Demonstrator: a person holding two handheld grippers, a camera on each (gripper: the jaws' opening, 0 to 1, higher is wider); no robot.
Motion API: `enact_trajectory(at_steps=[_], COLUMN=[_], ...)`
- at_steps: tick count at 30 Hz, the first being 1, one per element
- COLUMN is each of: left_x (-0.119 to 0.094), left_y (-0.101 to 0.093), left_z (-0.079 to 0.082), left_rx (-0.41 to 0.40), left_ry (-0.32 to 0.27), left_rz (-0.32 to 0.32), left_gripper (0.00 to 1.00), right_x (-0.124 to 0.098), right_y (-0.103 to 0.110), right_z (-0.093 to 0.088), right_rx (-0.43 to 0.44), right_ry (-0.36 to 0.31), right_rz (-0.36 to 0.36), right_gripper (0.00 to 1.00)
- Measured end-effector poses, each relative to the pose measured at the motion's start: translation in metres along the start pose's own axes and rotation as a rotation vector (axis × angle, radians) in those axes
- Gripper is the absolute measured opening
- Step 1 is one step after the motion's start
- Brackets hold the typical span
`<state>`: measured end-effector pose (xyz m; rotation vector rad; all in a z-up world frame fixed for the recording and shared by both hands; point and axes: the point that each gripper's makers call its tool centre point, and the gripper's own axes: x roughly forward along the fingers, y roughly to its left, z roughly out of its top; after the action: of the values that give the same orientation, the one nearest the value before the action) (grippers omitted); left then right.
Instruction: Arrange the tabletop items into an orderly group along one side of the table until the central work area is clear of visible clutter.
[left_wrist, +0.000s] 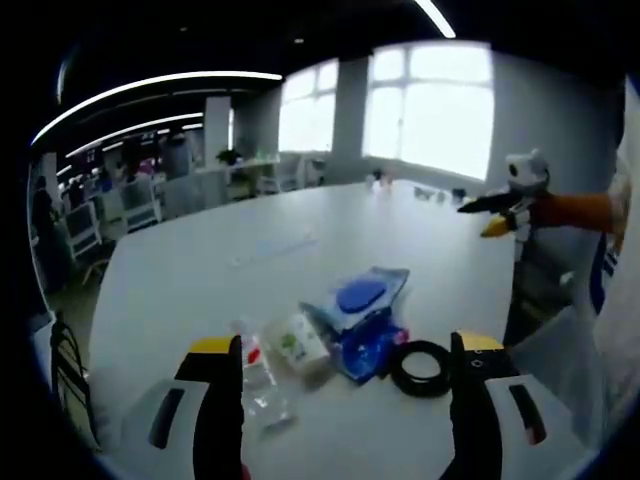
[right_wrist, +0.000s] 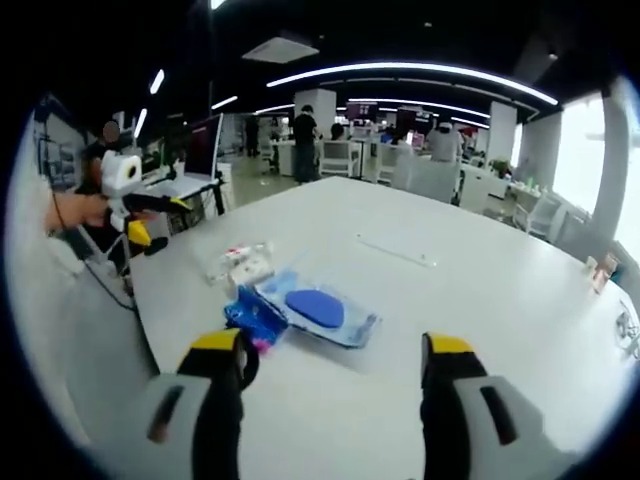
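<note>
A small cluster lies on the white table, just ahead of my left gripper, which is open and holds nothing. It consists of a clear bottle with a red cap, a white green-labelled bottle, a clear pouch with a blue oval, a crumpled blue packet and a black ring. My right gripper is open and empty over the pouch and the blue packet. The bottles lie beyond them. The ring peeks from behind its left jaw.
A thin clear strip lies farther out on the table. Small items sit at the far edge near the windows. Office chairs, desks and people stand around. The other gripper hovers at the right, hand-held.
</note>
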<state>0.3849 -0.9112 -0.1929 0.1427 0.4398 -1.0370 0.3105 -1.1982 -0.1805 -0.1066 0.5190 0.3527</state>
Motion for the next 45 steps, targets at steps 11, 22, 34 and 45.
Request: enact_trajectory(at_steps=[11, 22, 34, 45], left_x=[0.017, 0.035, 0.049, 0.058], left_y=[0.009, 0.017, 0.022, 0.024], left_z=[0.006, 0.008, 0.007, 0.004], left_rx=[-0.012, -0.022, -0.028, -0.038], left_ry=[-0.008, -0.007, -0.002, 0.001], left_rz=[-0.006, -0.016, -0.027, -0.037], left_gripper=[0.82, 0.82, 0.81, 0.80], right_x=[0.024, 0.047, 0.069, 0.089], right_y=[-0.025, -0.047, -0.057, -0.062], right_z=[-0.005, -0.013, -0.017, -0.028], right_rx=[0.030, 0.119, 0.175, 0.234], right_ry=[0.025, 0.047, 0.065, 0.106], right_rz=[-0.015, -0.038, -0.044, -0.054], right_gripper=[0.64, 0.59, 0.55, 0.51])
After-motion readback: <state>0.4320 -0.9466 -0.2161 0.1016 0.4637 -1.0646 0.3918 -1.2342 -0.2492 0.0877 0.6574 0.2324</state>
